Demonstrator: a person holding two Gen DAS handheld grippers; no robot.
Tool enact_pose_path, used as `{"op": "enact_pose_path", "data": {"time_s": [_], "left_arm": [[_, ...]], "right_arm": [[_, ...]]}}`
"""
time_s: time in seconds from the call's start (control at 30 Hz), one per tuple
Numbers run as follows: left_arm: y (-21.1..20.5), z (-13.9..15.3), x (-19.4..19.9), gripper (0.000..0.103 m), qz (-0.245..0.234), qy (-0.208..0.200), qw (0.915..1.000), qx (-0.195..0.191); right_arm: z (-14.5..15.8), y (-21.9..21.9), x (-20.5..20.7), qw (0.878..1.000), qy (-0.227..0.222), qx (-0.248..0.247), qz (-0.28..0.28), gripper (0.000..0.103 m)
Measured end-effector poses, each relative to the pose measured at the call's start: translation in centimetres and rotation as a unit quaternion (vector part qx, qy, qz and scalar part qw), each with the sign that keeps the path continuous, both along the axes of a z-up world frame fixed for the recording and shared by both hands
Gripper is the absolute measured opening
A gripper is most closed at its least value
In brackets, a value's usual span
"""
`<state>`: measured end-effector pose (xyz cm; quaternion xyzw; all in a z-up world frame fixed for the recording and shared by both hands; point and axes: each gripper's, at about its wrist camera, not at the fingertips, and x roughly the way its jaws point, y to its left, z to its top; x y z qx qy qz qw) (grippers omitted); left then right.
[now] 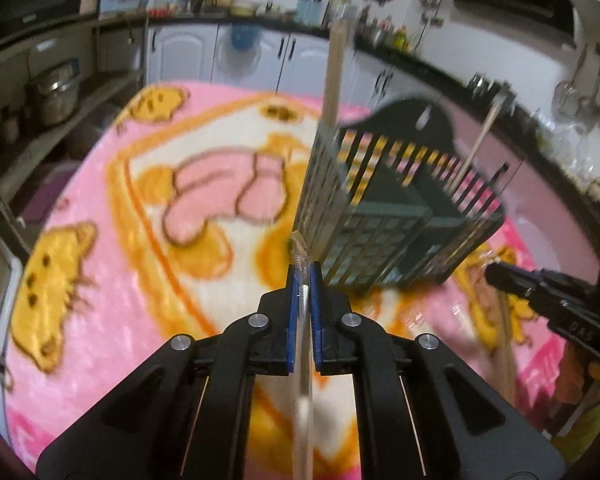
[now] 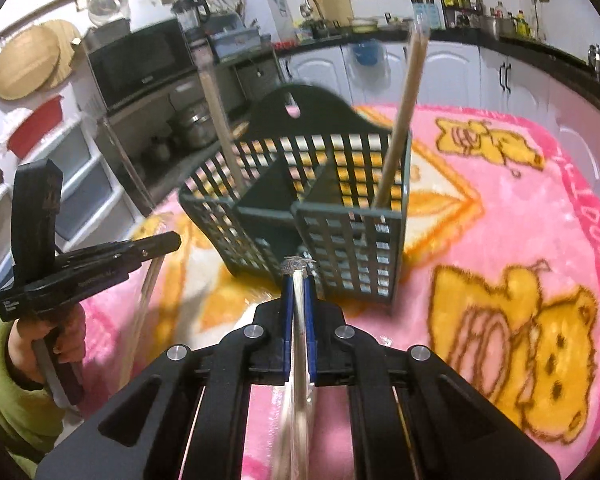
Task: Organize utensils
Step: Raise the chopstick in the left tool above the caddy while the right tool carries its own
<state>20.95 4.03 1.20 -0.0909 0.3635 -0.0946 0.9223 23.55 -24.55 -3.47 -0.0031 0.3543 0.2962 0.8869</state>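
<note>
While both grippers carry their loads, the task appears to be mid-way: 2 wrapped chopstick pairs already stand in the green slotted caddy [image 2: 300, 204], and 2 more look bound for it. The left gripper [image 1: 305, 280] is clamped on a clear-wrapped chopstick pair [image 1: 302, 360]; the right gripper [image 2: 298, 284] is likewise pinched tight on its own wrapped pair [image 2: 299, 344].

Each held pair runs lengthwise between the blue pads, crimped wrapper tip poking out toward 12 o'clock, the rest trailing back to 6 o'clock under the camera. So the long axis lies along the fingers, roughly level, not upright.

From the right wrist view the caddy sits on the pink blanket [image 2: 540, 216] at 12 o'clock, just beyond the tips; from the left wrist view it lies toward 1 o'clock.

Next, each pair probably needs tipping toward vertical and lifting above the rim before lowering into a compartment. The standing chopsticks [image 2: 400, 120] lean, so they could be knocked.
</note>
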Motion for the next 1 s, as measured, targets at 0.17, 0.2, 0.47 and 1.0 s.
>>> {"op": "enact_pose_path", "data": {"time_s": [0.17,0.2,0.47,1.0], "left_arm": [[-0.7,3.5,-0.7,0.003,-0.009,-0.045,0.9989,-0.005],[-0.8,4.0,-0.8,0.003,-0.011,-0.053,0.9985,-0.005],[-2.1,7.8,-1.3,0.003,-0.028,-0.099,0.9946,-0.010],[-4.6,13.6,-1.4,0.003,-0.061,-0.165,0.9840,-0.031]], "right_arm": [[2.7,-0.2,-1.2,0.999,-0.033,0.017,0.003,0.006],[3.2,-0.3,-1.4,0.999,-0.039,0.020,0.003,0.006],[6.9,-1.2,-2.7,0.995,-0.085,0.051,-0.004,0.006],[11.9,-2.8,-2.7,0.977,-0.186,0.095,-0.040,0.006]]}}
